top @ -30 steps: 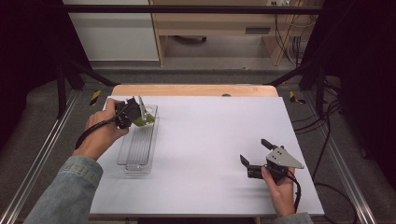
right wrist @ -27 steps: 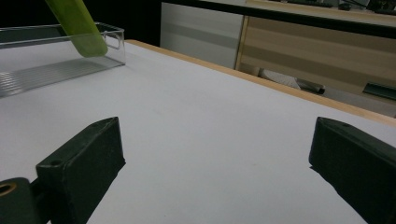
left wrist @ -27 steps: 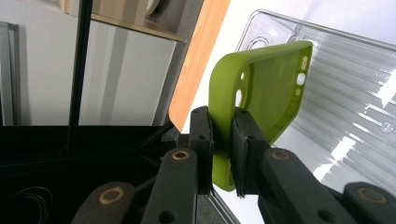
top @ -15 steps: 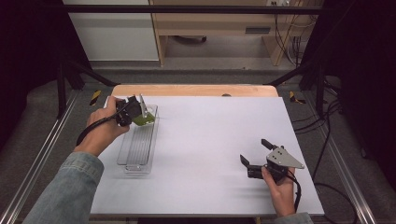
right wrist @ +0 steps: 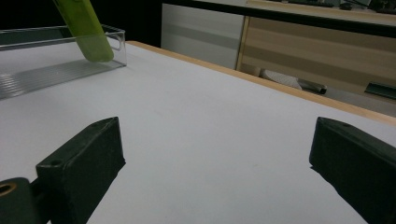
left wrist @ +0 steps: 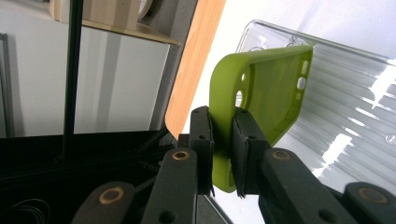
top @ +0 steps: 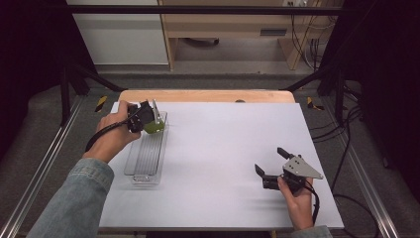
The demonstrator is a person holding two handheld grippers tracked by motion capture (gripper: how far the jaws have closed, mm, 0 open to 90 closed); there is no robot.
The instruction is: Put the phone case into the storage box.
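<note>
Over the clear tray's (top: 144,161) far end, my left gripper (left wrist: 223,154) pinches the green phone case (left wrist: 268,93) edgewise; it could slip. My right gripper (top: 270,161) stays spread.

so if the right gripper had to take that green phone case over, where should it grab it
Probably by the free camera-cutout end of the green phone case, which juts clear over the clear tray. The left gripper is shut on one thin side wall, so the open right gripper would best come from the opposite side and pinch the other thin edge across its thickness.
</note>
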